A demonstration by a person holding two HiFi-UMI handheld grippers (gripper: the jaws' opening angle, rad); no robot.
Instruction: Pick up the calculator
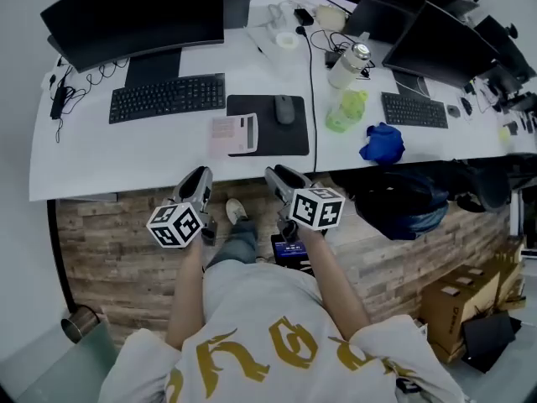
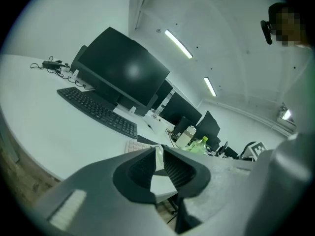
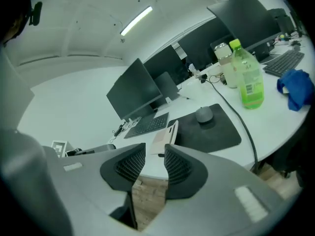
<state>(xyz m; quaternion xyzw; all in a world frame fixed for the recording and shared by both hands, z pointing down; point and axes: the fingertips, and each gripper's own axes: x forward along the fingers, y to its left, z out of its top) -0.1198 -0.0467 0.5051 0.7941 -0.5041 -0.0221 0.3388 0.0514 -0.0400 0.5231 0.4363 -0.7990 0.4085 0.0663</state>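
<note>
Centre frame, the calculator overlaps the mouse pad beside the mouse; below, left gripper and right gripper hover, jaws apart, empty

An office: long desk with monitors and keyboards.

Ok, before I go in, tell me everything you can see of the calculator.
The calculator is a flat, pale pinkish-white slab, plastic by its look, with rows of light keys and a paler strip along its right side, possibly the display. It lies face up near the front edge of the desk, in front of and right of the keyboard, its right part overlapping the black mouse pad. Nothing else touches it.
</note>
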